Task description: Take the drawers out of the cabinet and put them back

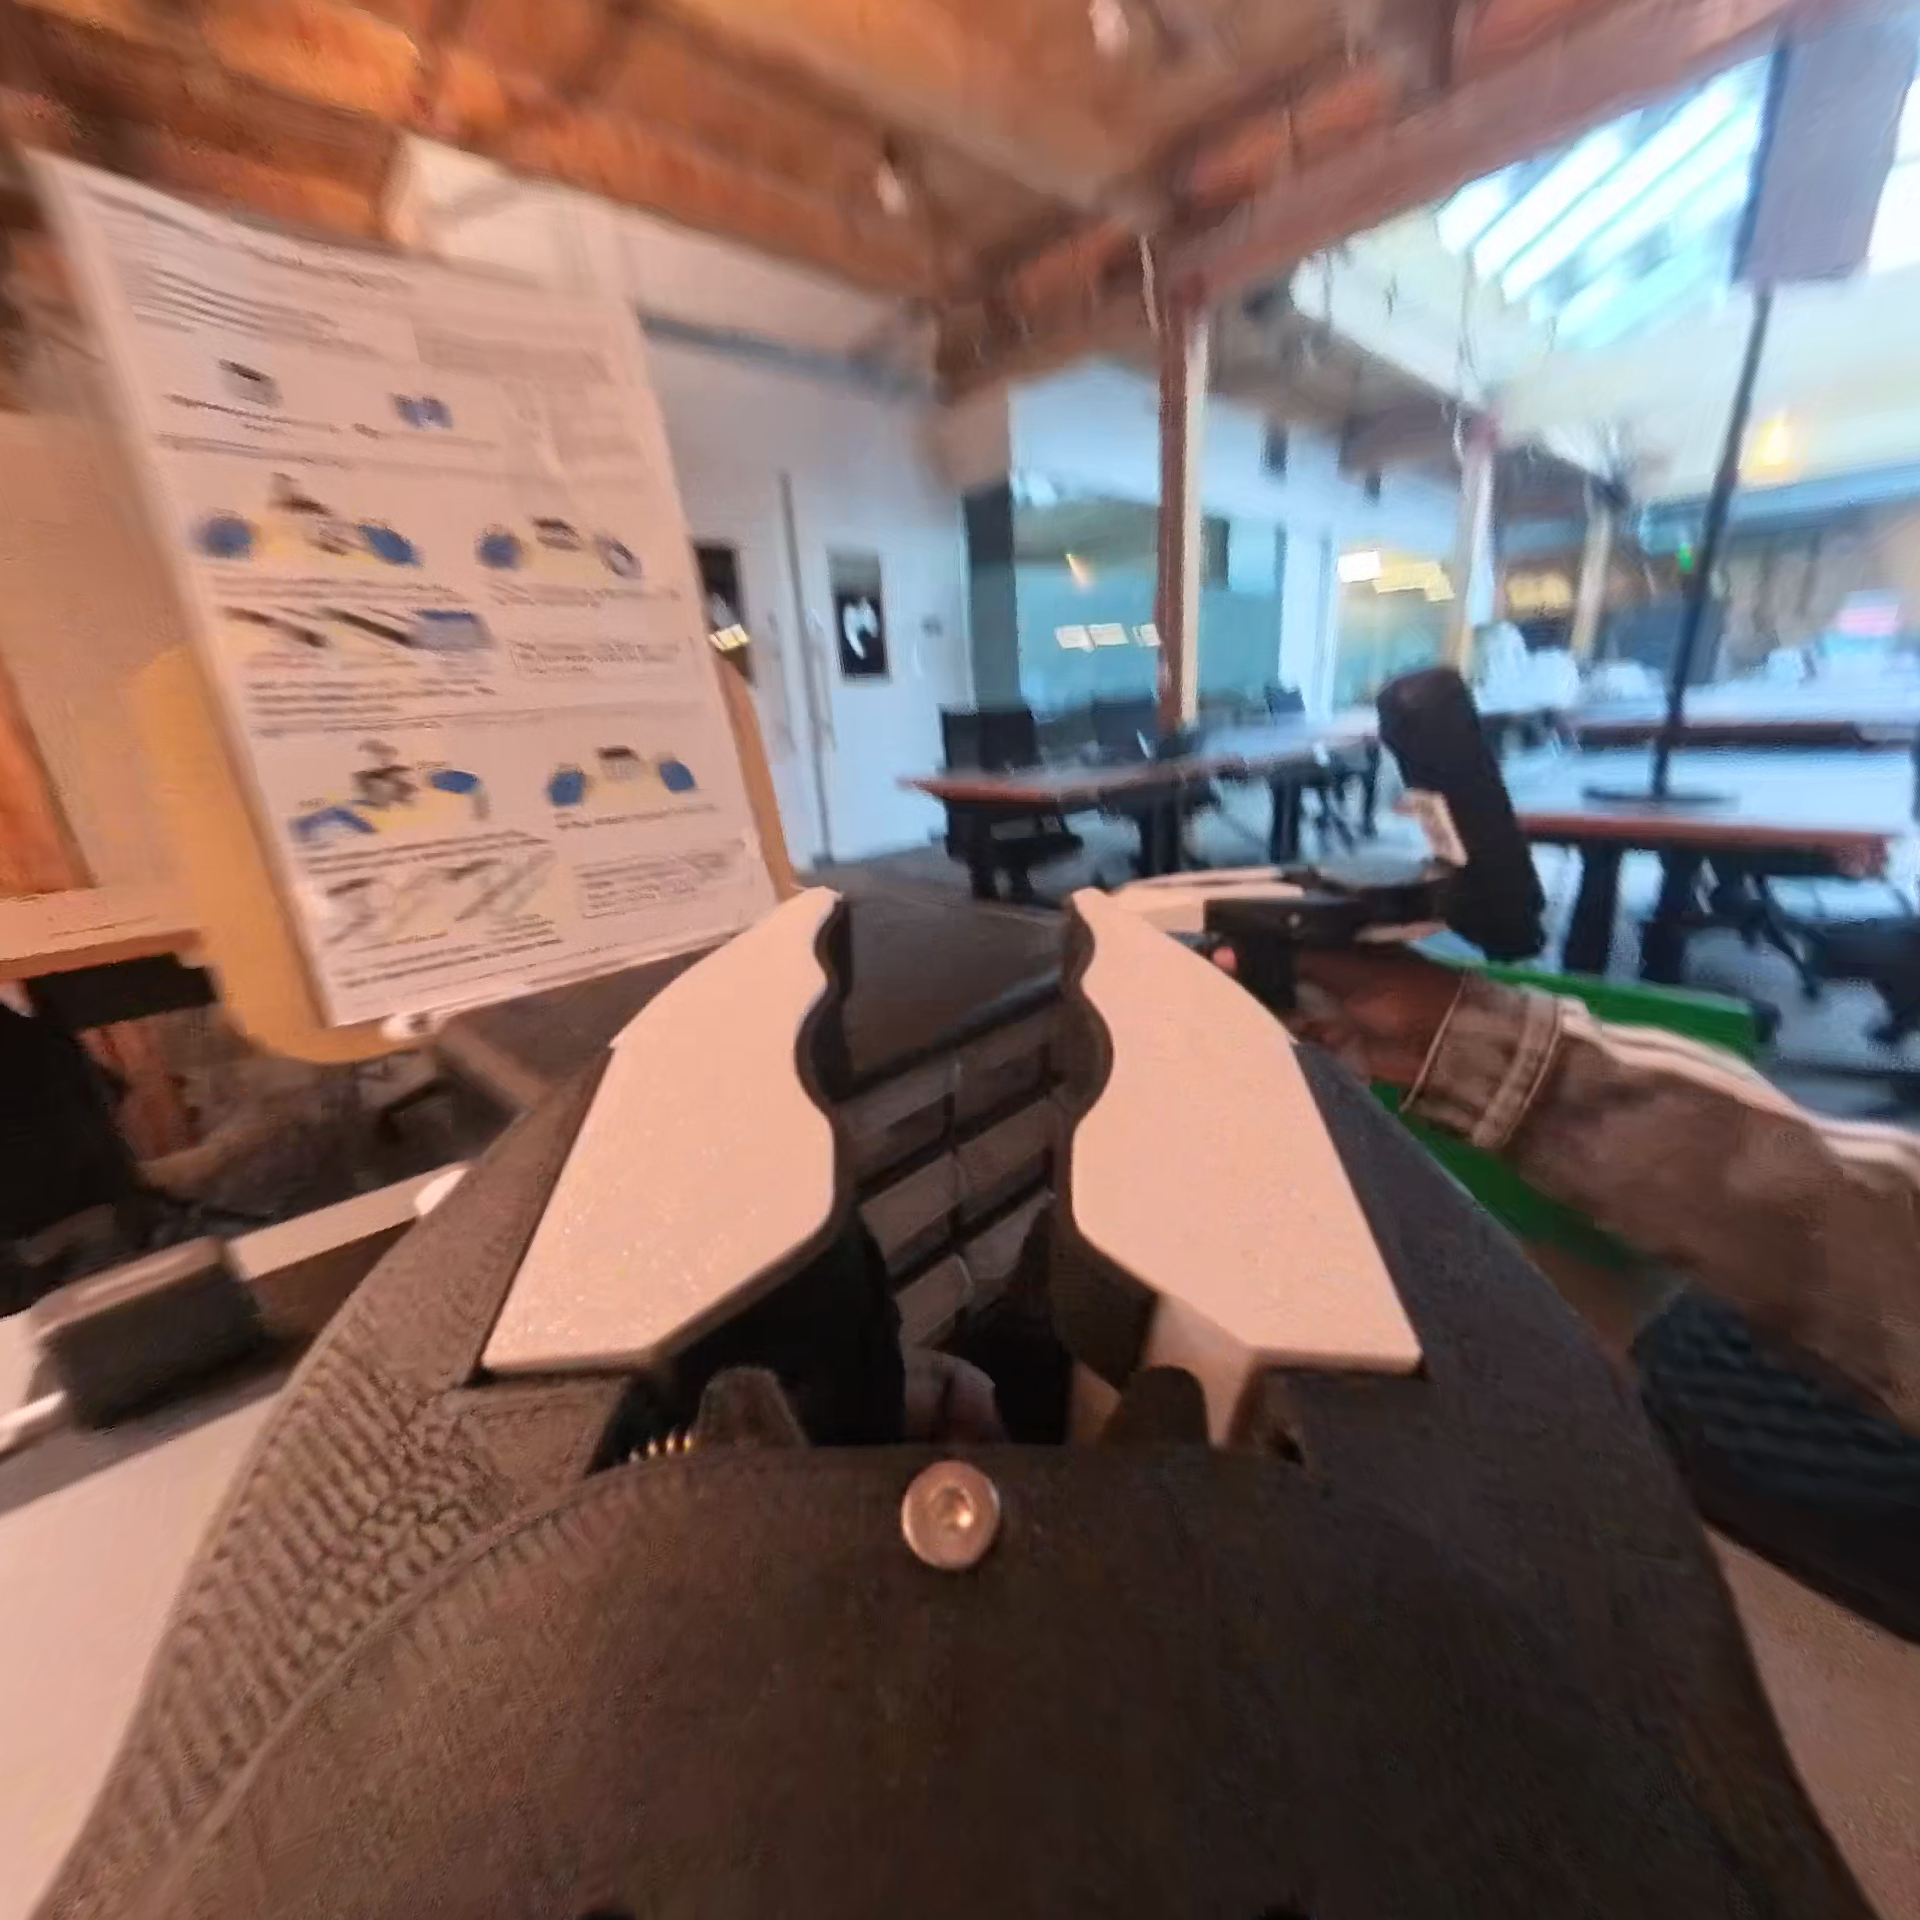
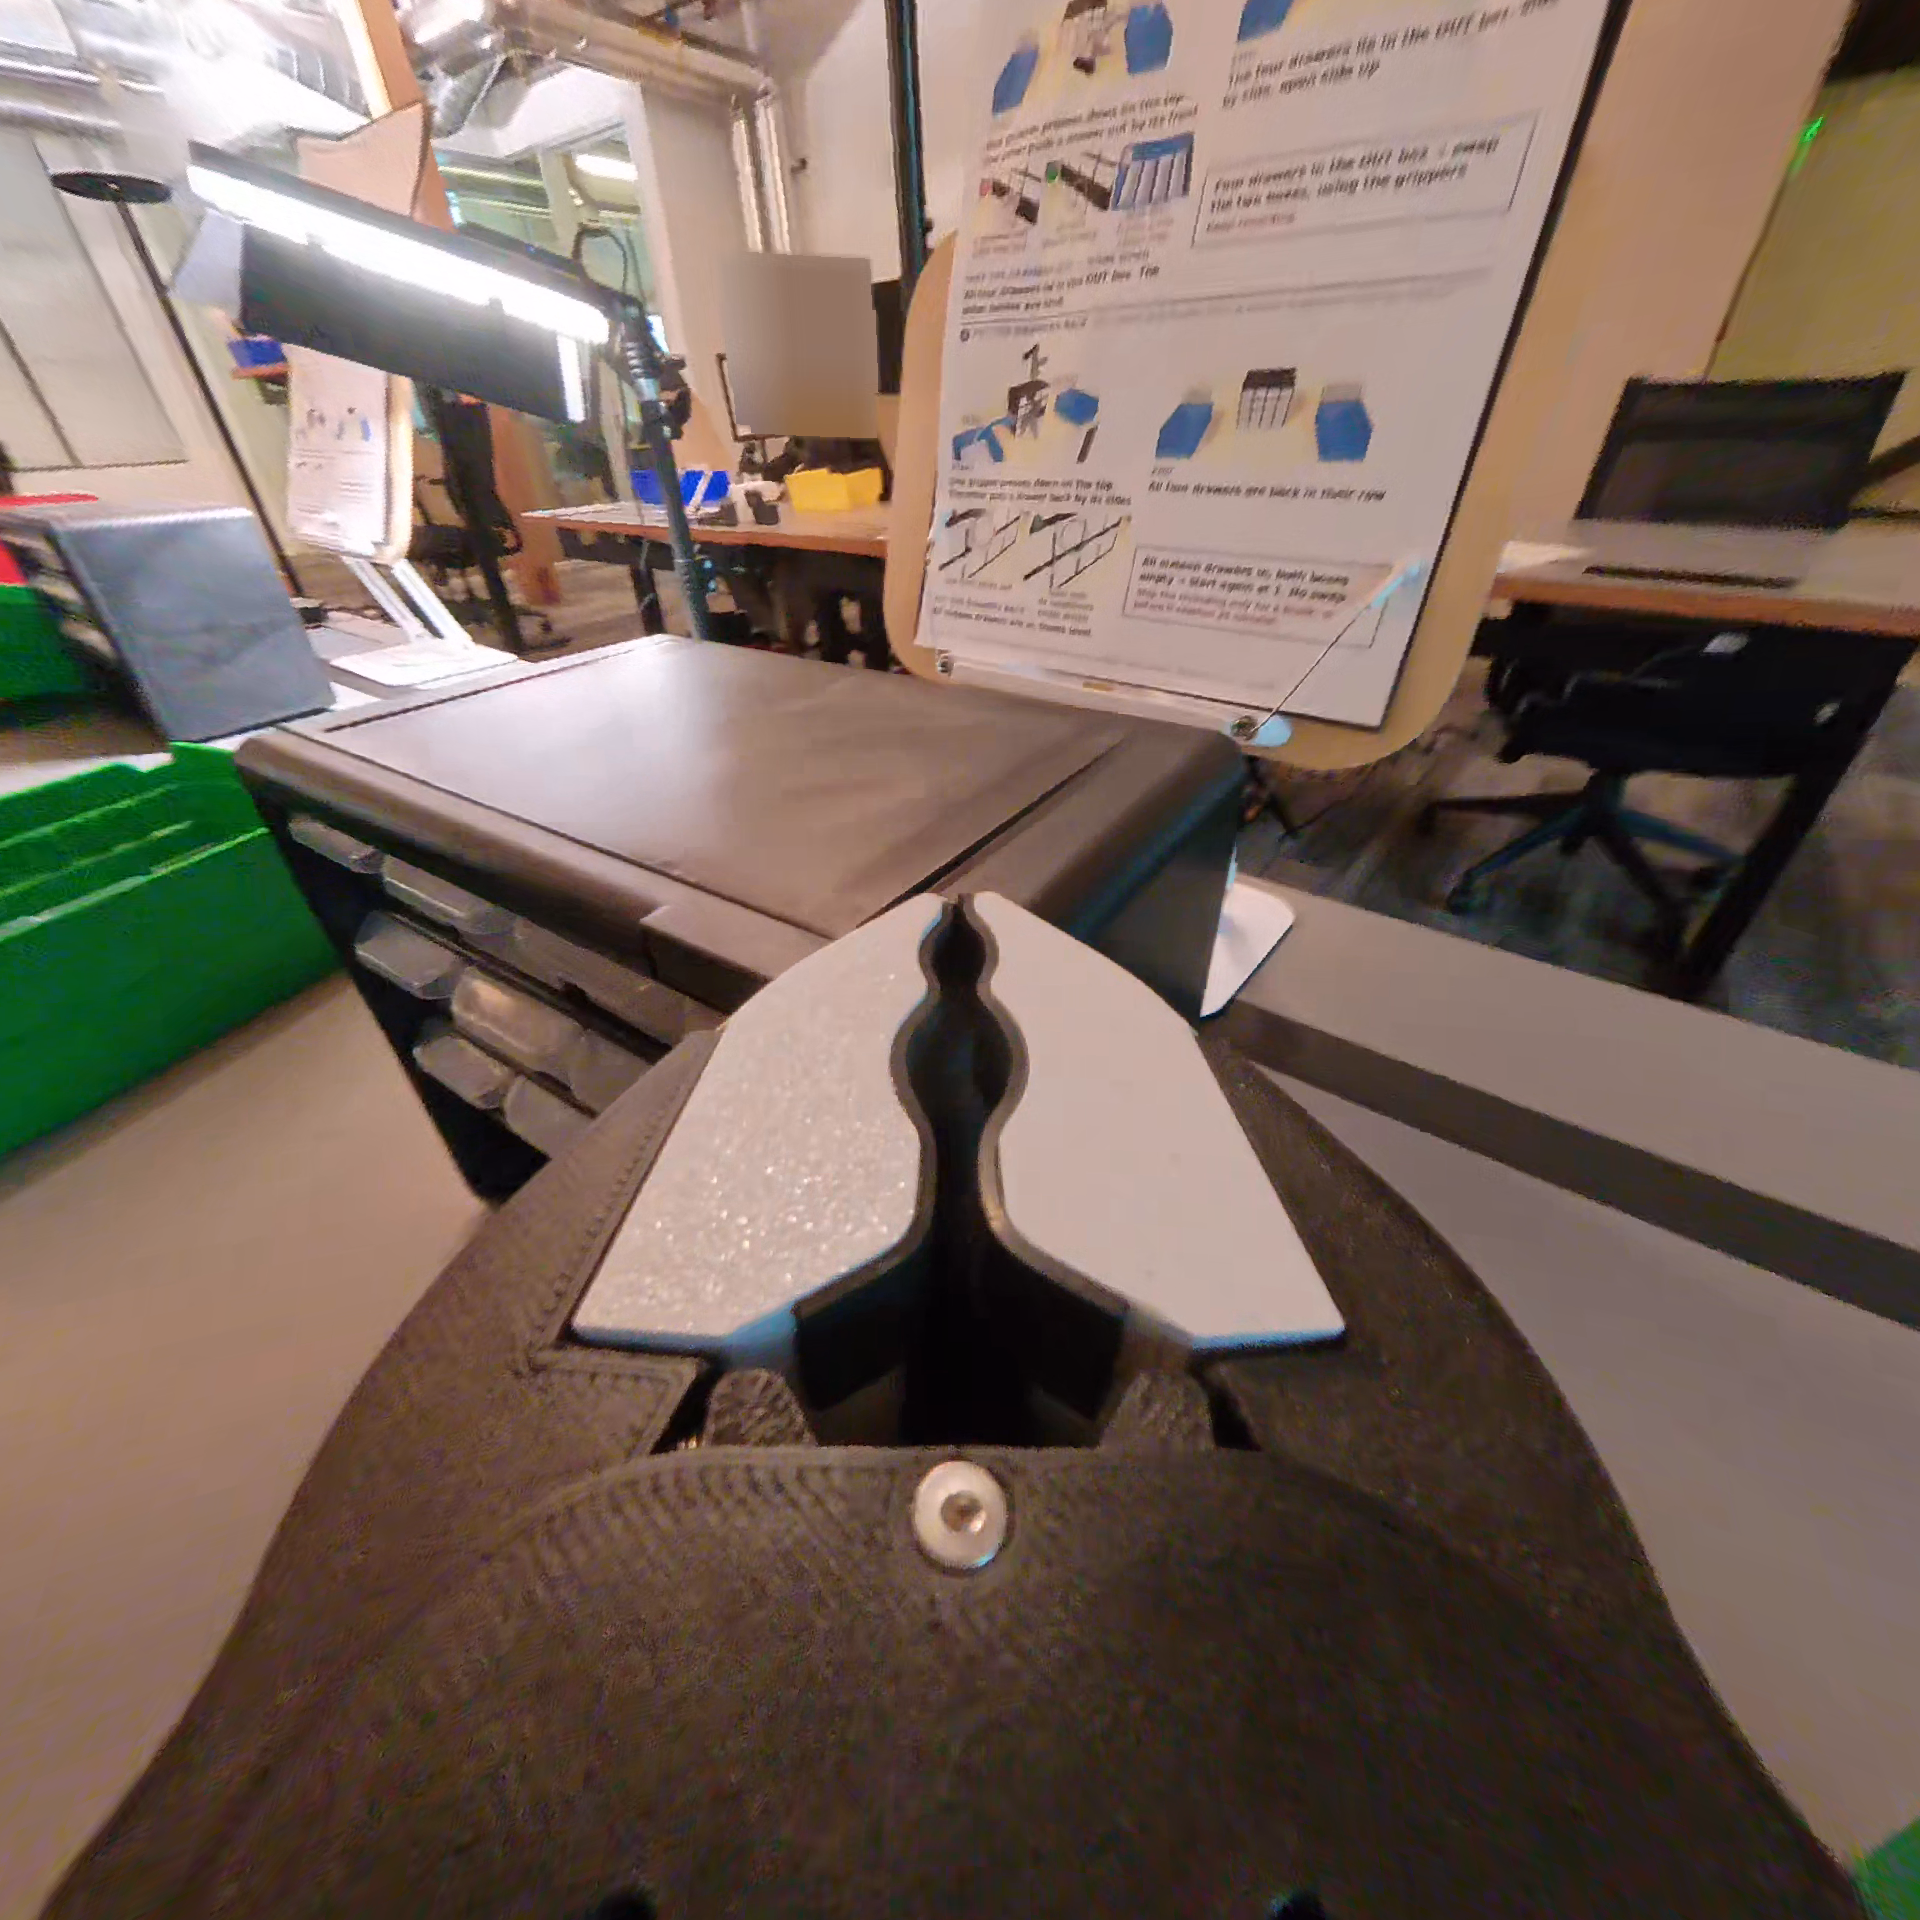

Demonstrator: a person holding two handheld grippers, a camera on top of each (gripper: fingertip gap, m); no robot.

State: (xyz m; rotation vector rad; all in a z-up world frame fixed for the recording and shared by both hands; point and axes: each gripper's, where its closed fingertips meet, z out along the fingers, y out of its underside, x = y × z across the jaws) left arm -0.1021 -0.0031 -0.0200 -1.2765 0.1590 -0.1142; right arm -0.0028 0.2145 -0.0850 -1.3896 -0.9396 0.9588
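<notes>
The left gripper (image 1: pixel 956 935) has its jaws apart, with nothing between them. Past them sits the black cabinet (image 1: pixel 935 1091) with its drawers (image 1: pixel 951 1174). A hand (image 1: pixel 1361 1008) holds the right gripper (image 1: pixel 1340 914) over it.

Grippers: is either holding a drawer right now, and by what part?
No. The left gripper is open with nothing between its fingers; the right gripper is shut on nothing, at the cabinet top's corner.

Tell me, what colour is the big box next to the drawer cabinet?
Bright green box, left of the black cabinet. The right wrist view shows it best.
</notes>
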